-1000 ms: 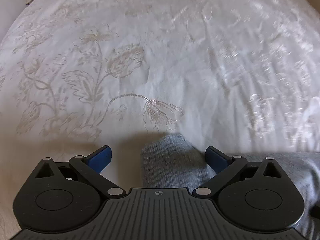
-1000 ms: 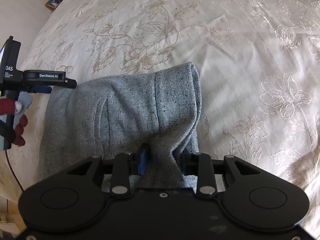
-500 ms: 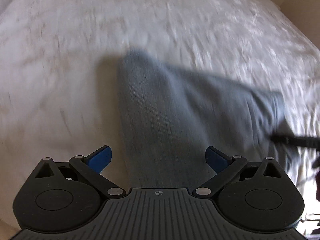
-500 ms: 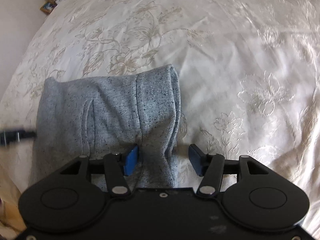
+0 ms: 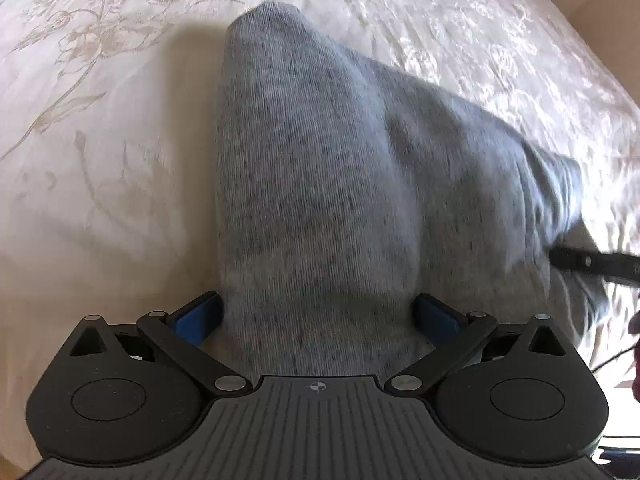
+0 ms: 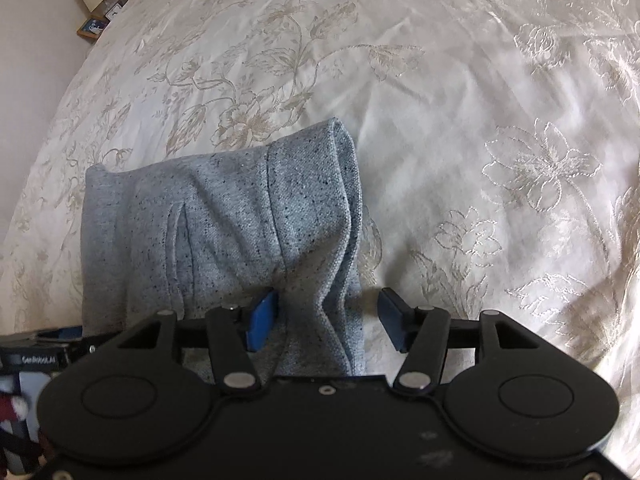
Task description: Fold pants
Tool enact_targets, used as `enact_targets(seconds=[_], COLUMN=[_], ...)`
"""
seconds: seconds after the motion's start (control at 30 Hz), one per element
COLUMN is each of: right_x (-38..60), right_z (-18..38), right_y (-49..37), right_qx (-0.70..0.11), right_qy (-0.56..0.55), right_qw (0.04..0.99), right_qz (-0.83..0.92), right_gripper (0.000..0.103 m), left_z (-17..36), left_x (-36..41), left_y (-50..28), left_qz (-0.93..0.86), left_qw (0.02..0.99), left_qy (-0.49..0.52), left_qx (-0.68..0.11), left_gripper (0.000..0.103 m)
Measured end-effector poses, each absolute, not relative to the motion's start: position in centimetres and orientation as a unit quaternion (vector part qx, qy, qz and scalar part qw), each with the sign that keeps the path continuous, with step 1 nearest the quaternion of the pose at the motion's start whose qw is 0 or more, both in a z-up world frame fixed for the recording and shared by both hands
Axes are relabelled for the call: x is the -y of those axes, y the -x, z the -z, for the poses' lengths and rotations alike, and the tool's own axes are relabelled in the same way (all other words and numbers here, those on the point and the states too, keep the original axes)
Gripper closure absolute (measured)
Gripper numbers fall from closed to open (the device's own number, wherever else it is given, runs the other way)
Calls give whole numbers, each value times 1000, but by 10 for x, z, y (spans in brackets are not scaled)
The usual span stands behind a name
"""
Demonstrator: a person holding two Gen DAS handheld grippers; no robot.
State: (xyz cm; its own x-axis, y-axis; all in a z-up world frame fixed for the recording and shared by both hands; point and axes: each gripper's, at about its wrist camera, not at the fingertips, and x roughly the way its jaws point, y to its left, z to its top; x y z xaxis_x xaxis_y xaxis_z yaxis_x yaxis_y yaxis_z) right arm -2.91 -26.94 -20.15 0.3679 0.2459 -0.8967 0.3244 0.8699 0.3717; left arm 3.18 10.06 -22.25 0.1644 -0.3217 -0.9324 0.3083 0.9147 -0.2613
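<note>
The grey speckled pants (image 6: 224, 224) lie folded into a compact bundle on the white embroidered bedspread (image 6: 460, 80). In the left wrist view the pants (image 5: 340, 184) fill the middle, and my left gripper (image 5: 318, 314) is open with its blue pads either side of the near fabric. My right gripper (image 6: 326, 314) is open over the bundle's right edge, where the folded layers bunch between its blue fingertips (image 6: 262, 316). The right gripper's black arm (image 5: 592, 262) shows at the left view's right edge, and the left gripper's body (image 6: 36, 354) shows at the right view's lower left.
The bedspread (image 5: 100, 120) stretches wide around the pants. A bedside shelf with a lamp and small framed items (image 6: 100, 8) stands at the far left corner, beside a white wall (image 6: 32, 60). The person's hand shows at the lower left (image 6: 12, 408).
My right gripper has opened and released the pants' edge. My left gripper has swung from the bare bedspread to hover over the folded bundle, staying open.
</note>
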Motion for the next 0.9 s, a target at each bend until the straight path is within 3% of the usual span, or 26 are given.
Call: enact_targets(seconds=[0.9], right_x=[281], right_z=[224], right_y=[30], right_qx=[-543], right_qy=[-327], right_qw=[774], right_qz=[-4], right_gripper=[26], left_z=[231], left_x=[-89], left_y=[-51], left_qz=[189], left_qw=[770], left_qy=[40], left_qx=[-608], left_gripper=[1])
